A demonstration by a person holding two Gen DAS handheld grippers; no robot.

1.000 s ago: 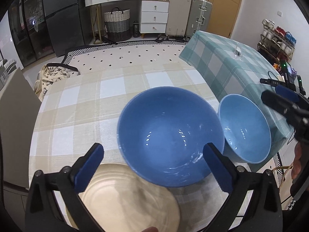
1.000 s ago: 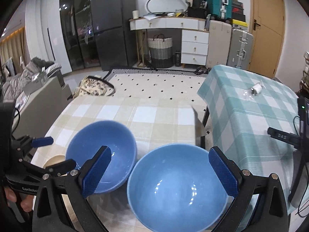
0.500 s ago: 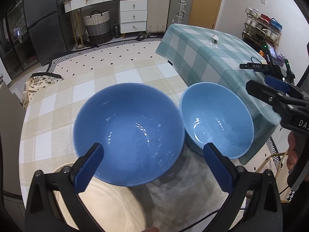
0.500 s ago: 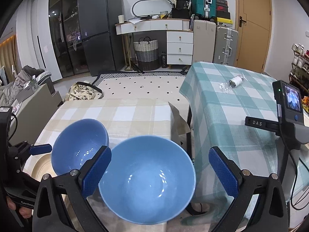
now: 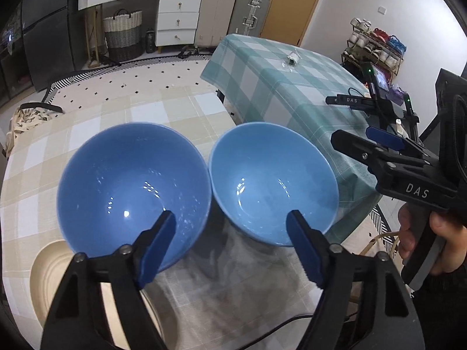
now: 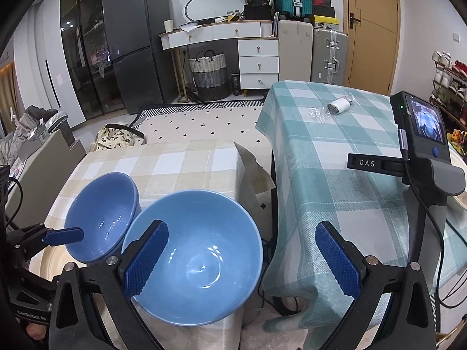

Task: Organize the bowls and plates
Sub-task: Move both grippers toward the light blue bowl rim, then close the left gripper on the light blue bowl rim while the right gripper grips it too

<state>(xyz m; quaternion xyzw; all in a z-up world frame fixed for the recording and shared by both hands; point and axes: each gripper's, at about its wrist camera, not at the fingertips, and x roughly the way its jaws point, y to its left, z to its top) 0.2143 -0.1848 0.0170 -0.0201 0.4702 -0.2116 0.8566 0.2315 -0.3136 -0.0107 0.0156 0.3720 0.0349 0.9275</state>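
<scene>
Two blue bowls stand side by side on the beige checked table [image 5: 122, 110], their rims touching. The darker bowl [image 5: 131, 186] is on the left and the lighter bowl [image 5: 271, 180] on the right. My left gripper [image 5: 230, 242] hovers at their near rims with its jaws closing; one pad is over each bowl and neither presses on anything. My right gripper [image 6: 242, 259] is open wide over the lighter bowl [image 6: 198, 250], whose right rim lies between the fingers. A cream plate [image 5: 49, 274] lies partly under the darker bowl.
A table with a green checked cloth [image 6: 321, 151] stands just right of the beige one, with a narrow gap between them. On it are a small wrapped roll [image 6: 338, 106] and a phone on a stand [image 6: 420, 128]. A hand [image 5: 423, 233] holds the right gripper.
The left jaws have narrowed. Both grippers have moved to the right, so the bowls sit further left in each view and the lighter bowl now fills the right half of the left view.
</scene>
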